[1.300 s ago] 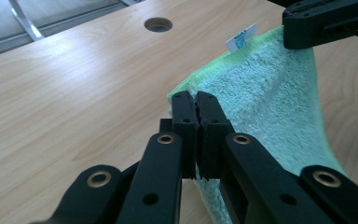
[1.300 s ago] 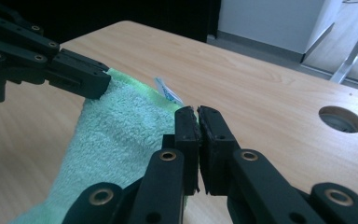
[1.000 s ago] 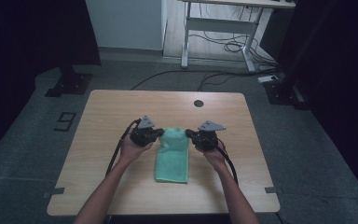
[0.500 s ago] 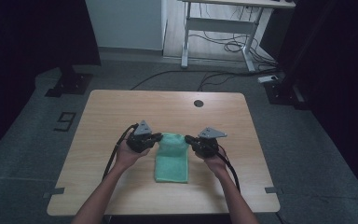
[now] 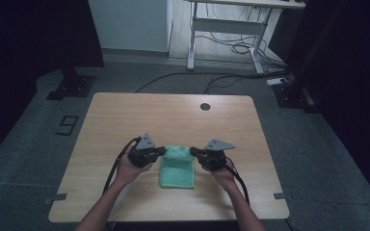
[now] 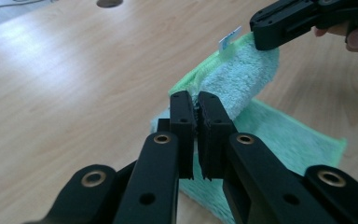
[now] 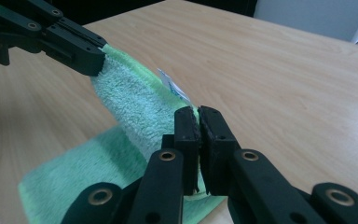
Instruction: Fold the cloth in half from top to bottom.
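Note:
A green towel [image 5: 177,166] lies near the front middle of the wooden table [image 5: 125,115]. Its far edge is lifted and folded back toward the person. My left gripper [image 5: 161,150] is shut on the far left corner of the towel [image 6: 242,77]. My right gripper [image 5: 193,151] is shut on the far right corner, beside a small white label [image 7: 172,85]. In the left gripper view my own gripper [image 6: 196,100] pinches the cloth, and the other gripper's jaws hold the far corner. The right gripper view has my gripper [image 7: 198,115] clamped on the towel [image 7: 130,112].
A round cable hole [image 5: 204,106] sits near the table's far edge. Bare tabletop spreads to the left, right and far side of the towel. A metal-legged desk [image 5: 226,29] with cables stands on the floor beyond.
Both grippers have moved toward the person with the towel's far edge, folding it over the near part. The towel's visible length has shortened.

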Tool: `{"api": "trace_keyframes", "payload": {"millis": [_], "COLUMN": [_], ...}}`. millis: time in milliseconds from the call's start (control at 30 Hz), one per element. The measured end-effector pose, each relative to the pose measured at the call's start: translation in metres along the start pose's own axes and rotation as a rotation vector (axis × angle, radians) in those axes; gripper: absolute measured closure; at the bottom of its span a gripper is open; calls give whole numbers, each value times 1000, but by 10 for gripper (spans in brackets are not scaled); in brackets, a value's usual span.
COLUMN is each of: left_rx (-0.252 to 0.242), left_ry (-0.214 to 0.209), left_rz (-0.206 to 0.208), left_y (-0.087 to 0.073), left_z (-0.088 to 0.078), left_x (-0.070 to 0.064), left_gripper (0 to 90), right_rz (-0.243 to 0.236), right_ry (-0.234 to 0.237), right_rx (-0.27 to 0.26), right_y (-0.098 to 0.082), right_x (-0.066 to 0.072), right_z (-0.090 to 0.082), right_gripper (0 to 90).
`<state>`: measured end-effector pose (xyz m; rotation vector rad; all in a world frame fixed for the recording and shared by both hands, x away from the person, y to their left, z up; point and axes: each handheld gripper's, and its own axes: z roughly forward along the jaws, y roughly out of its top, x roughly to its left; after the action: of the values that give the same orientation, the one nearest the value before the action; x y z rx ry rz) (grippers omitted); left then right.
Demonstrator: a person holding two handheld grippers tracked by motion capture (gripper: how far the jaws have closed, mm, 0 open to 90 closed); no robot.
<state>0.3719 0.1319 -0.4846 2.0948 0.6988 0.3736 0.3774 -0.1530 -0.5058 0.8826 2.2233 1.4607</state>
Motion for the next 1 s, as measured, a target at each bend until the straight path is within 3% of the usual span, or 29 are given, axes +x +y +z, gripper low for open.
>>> {"api": "trace_keyframes", "payload": {"millis": [367, 733, 1000], "left_rx": [21, 47, 81], "left_ry": [-34, -66, -62], "left_rz": [-23, -15, 3], "left_y": [-21, -48, -61], "left_z": [-5, -7, -4], "left_x": [-15, -38, -48], "left_gripper": [846, 829, 785], "right_rz": [-3, -2, -2], "right_ry": [38, 77, 115], "right_rx": [31, 61, 96], "right_y": [-20, -46, -61], "right_x": [14, 28, 37], "right_z": [-5, -19, -24], "right_gripper": [851, 843, 791]}}
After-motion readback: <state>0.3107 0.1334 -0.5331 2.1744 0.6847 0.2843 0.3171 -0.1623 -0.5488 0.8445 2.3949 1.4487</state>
